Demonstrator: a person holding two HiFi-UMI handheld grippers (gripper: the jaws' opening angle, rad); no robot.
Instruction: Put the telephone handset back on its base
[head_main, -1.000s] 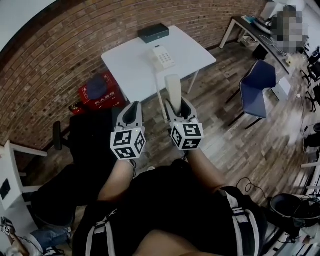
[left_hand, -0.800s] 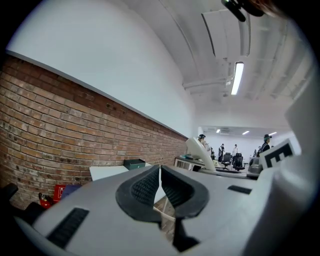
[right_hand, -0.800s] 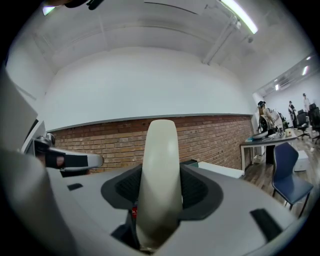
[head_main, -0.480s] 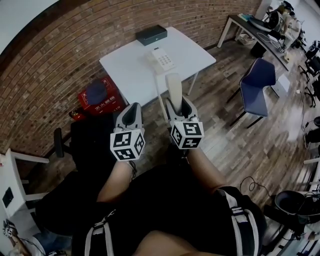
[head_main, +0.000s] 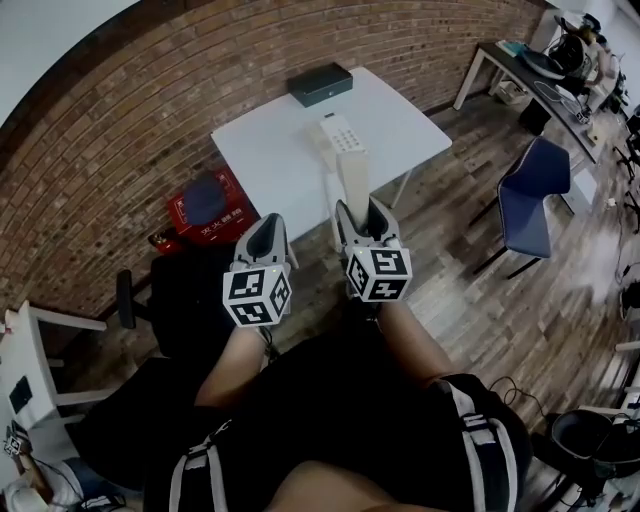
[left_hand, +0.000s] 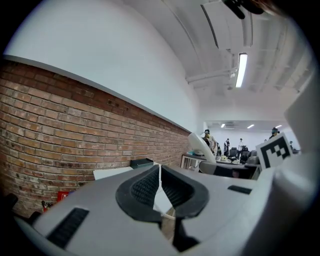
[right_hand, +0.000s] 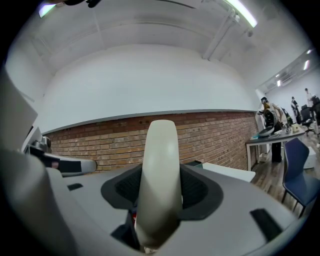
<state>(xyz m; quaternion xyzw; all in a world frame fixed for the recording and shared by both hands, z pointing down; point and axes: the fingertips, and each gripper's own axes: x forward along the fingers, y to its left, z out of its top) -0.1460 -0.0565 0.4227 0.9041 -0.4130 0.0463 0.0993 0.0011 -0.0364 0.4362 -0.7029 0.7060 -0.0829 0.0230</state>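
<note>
A cream telephone handset (head_main: 352, 182) stands up out of my right gripper (head_main: 362, 214), whose pads press on its sides; in the right gripper view the handset (right_hand: 159, 185) fills the space between the jaws. The cream telephone base (head_main: 341, 135) with its keypad lies on the white table (head_main: 270, 150), beyond the handset. My left gripper (head_main: 263, 235) hangs to the left of the right one, in front of the table's near edge, its pads together with nothing between them. In the left gripper view the left gripper (left_hand: 160, 186) points toward the table and the brick wall.
A dark green box (head_main: 320, 84) sits at the table's far edge. A red crate (head_main: 207, 208) stands on the floor left of the table, a black chair (head_main: 185, 290) below it. A blue chair (head_main: 528, 205) and a cluttered desk (head_main: 545, 70) are at the right.
Table and phone base have shifted slightly right in the head view. Both grippers keep their places side by side, the handset still upright in the right one.
</note>
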